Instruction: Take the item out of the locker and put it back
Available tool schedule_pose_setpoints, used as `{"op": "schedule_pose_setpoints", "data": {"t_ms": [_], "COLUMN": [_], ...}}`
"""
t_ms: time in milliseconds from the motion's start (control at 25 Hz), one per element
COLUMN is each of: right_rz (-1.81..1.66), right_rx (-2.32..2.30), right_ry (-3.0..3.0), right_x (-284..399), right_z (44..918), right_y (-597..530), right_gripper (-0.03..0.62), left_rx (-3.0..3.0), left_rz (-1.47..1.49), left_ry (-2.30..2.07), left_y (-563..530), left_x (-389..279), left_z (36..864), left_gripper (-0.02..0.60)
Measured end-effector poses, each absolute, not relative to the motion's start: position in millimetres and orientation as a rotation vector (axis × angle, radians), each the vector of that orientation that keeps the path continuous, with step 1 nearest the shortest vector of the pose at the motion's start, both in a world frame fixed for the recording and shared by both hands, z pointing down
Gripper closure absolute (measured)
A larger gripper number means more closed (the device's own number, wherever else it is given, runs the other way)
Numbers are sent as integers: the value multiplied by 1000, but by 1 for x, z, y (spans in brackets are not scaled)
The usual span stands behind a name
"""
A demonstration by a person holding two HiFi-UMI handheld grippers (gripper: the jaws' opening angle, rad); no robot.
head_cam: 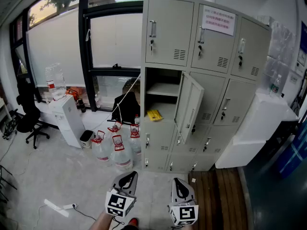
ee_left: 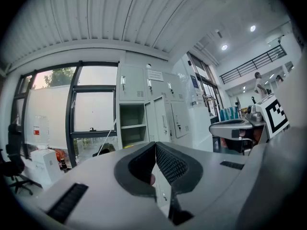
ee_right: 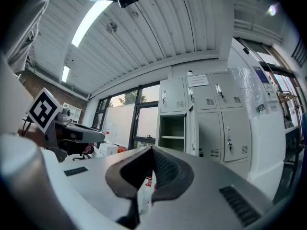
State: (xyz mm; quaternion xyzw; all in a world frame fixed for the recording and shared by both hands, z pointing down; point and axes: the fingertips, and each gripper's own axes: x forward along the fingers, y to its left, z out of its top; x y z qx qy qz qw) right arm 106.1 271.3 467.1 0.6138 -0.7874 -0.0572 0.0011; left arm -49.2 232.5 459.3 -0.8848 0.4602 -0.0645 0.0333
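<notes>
A grey locker bank (head_cam: 211,47) stands ahead, one middle-row door (head_cam: 188,107) swung open. Inside that compartment, a yellow item (head_cam: 154,115) lies on the floor under a shelf. My left gripper (head_cam: 128,178) and right gripper (head_cam: 179,186) hang low in the head view, well short of the locker, both shut and holding nothing. In the left gripper view my left gripper (ee_left: 154,145) has its tips touching, with the open compartment (ee_left: 132,131) far ahead. In the right gripper view my right gripper (ee_right: 151,150) is shut too, the open compartment (ee_right: 171,133) beyond it.
Several large water bottles (head_cam: 116,150) with red caps stand on the floor left of the locker. A white cabinet (head_cam: 68,120) and an office chair (head_cam: 29,114) sit by the window. A white box-like unit (head_cam: 256,128) stands right of the locker.
</notes>
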Motion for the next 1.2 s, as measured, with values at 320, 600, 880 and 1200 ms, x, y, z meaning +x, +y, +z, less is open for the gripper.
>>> {"op": "schedule_pose_setpoints", "data": {"t_ms": [320, 600, 880, 1200], "right_rz": [-190, -183, -176, -141], "right_rx": [1914, 1880, 1867, 1822], "right_ry": [-2465, -2453, -2435, -2424], "right_x": [115, 121, 115, 99], "right_z": [471, 481, 487, 488], "right_y": [246, 187, 86, -45], "right_gripper": [580, 580, 580, 580], "left_rx": [-2724, -2729, -2741, -2785], "left_rz": [-218, -236, -220, -241], "left_ry": [1441, 1455, 1459, 1452], "left_y": [206, 150, 49, -77], "left_x": [-39, -31, -34, -43], "left_z": [467, 476, 483, 487], "left_gripper": [558, 558, 558, 558]}}
